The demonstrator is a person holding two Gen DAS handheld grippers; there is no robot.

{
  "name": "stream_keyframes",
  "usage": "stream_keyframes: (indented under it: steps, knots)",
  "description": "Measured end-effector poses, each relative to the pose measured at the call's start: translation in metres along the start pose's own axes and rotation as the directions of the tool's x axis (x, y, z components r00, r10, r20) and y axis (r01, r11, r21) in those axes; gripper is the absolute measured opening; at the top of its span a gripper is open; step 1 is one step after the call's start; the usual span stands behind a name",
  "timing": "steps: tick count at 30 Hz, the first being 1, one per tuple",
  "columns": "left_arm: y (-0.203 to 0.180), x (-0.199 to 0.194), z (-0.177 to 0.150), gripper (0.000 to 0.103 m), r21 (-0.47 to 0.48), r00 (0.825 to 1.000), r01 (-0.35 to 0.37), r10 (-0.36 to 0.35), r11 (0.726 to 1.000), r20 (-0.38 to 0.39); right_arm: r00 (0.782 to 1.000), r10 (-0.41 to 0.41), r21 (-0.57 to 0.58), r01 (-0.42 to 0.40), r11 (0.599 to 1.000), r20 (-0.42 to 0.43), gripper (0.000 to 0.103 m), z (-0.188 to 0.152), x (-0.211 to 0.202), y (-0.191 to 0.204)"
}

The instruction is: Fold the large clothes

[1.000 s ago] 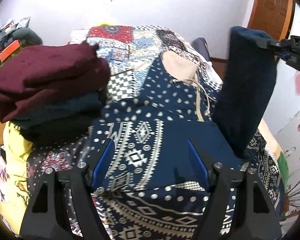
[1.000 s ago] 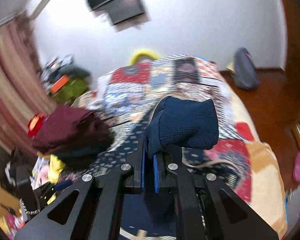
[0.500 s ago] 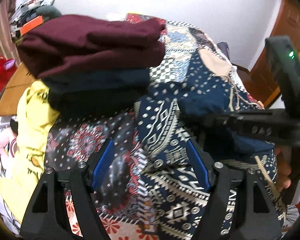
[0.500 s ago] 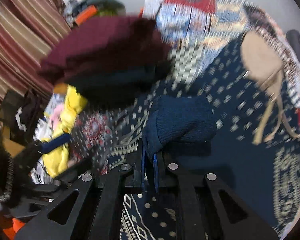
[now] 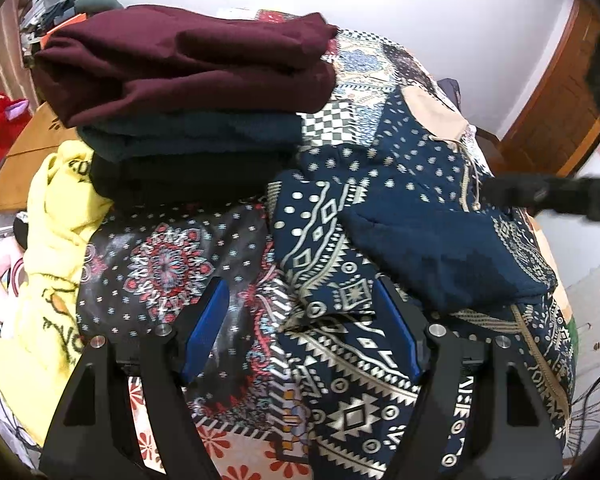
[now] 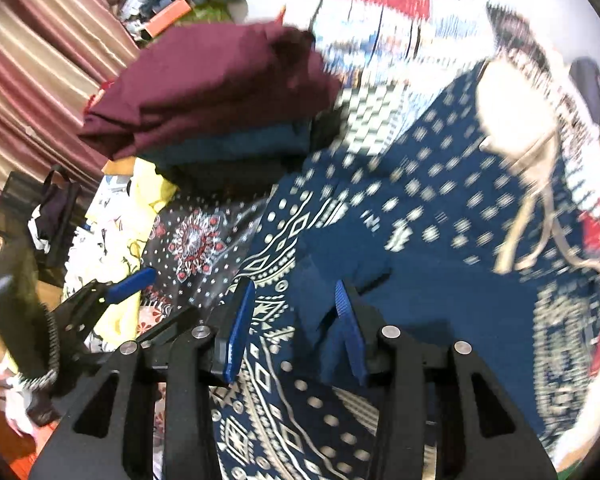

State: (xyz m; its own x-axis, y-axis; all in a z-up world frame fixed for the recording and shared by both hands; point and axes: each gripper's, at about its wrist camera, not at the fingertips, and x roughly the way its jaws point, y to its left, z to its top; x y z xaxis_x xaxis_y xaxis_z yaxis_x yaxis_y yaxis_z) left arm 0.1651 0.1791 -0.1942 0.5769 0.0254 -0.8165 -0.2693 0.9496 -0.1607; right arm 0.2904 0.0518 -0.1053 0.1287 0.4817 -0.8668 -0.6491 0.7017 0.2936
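Note:
A navy patterned hoodie (image 5: 380, 208) with a beige hood lining (image 5: 432, 116) lies spread on the bed. Its plain navy sleeve (image 5: 440, 256) is folded across the body. My left gripper (image 5: 304, 328) is open and empty, hovering over the hoodie's lower left edge. My right gripper (image 6: 296, 328) is open just above the folded sleeve (image 6: 380, 300), with the cuff lying beside its right finger. The right gripper's body also shows at the right edge of the left wrist view (image 5: 540, 192).
A stack of folded clothes, maroon (image 5: 188, 60) on top of teal and black, sits at the hoodie's left. A yellow garment (image 5: 56, 240) hangs off the bed's left side. A patterned bedspread (image 5: 160, 264) covers the bed. A wooden door (image 5: 556, 112) is at the right.
My right gripper brought the sleeve down across the hoodie's body, then opened and let it go. My left gripper shifted left, toward the stack.

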Motion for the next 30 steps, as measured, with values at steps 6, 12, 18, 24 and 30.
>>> stream_keyframes:
  steps: [6,12,18,24,30]
  knots:
    - [-0.031,0.008,0.006,0.073,0.065,1.000,0.029,-0.029,0.997,-0.012,0.980,-0.145,-0.007,0.148,0.989,0.133,0.055,-0.016,-0.054,-0.033]
    - [-0.078,0.031,0.019,0.073,0.188,0.999,0.033,-0.025,0.982,-0.049,0.952,-0.282,0.097,0.271,0.958,0.116,0.055,-0.046,-0.080,-0.097]
    - [-0.108,0.068,0.021,0.073,0.303,0.994,-0.050,0.076,0.952,-0.076,0.926,-0.375,0.232,0.355,0.906,0.048,0.055,-0.086,-0.090,-0.166]
    - [-0.105,0.096,0.019,0.073,0.330,0.983,-0.123,0.161,0.936,-0.091,0.920,-0.389,0.356,0.380,0.854,-0.047,0.055,-0.128,-0.069,-0.216]
    - [-0.079,0.085,0.026,0.052,0.241,0.992,-0.034,0.061,0.970,-0.107,0.947,-0.309,0.452,0.315,0.834,-0.089,0.055,-0.153,-0.042,-0.241]
